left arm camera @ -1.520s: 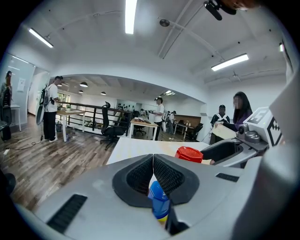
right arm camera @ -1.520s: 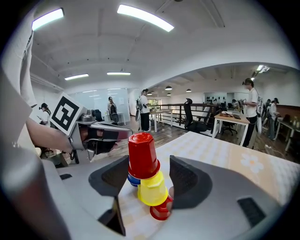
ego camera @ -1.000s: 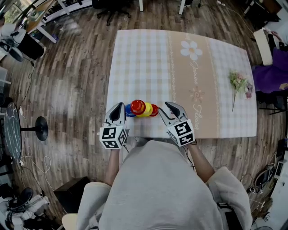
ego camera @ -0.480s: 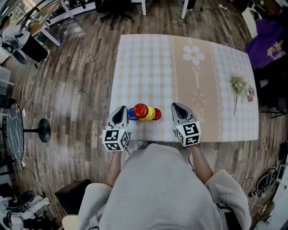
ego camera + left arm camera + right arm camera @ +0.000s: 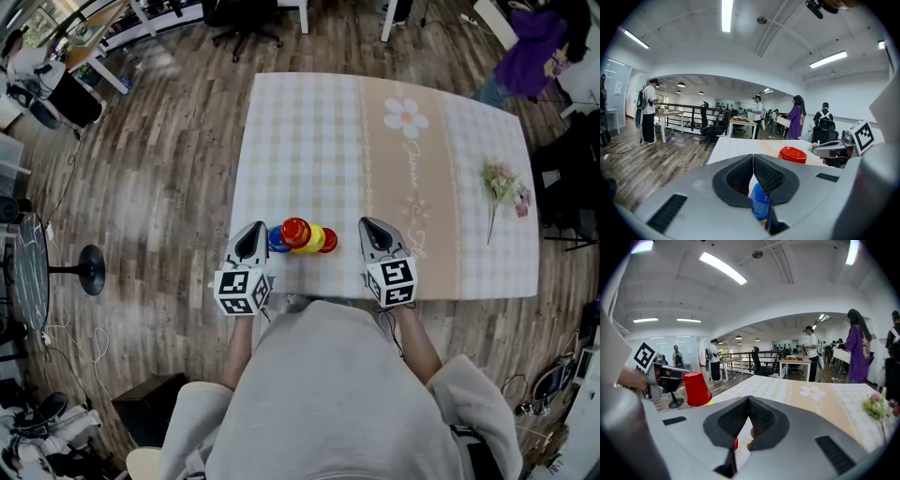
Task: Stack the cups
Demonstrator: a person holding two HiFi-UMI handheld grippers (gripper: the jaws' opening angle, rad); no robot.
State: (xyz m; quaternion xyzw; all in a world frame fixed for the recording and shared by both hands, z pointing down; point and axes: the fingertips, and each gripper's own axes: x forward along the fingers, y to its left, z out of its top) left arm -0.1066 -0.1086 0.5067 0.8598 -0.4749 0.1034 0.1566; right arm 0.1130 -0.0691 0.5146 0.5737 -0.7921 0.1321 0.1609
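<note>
Centrally, near bench (image 5: 309, 141) edge: red cup (image 5: 295, 231), yellow cup (image 5: 316, 240), blue cup (image 5: 275, 240) clustered; left tool (image 5: 253, 230), right tool (image 5: 367, 227) flanking, both closed, empty.

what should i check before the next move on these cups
1. Left claw open: not ok, jaws shut, empty.
2. Right claw open: not ok, jaws shut, empty.
3. Red cup within reach: ok, it stands between both claws.
4. Blue cup stacked: cannot tell, it shows at the red cup's left side.
5. Flowers out of the way: ok, far right on the table.
</note>
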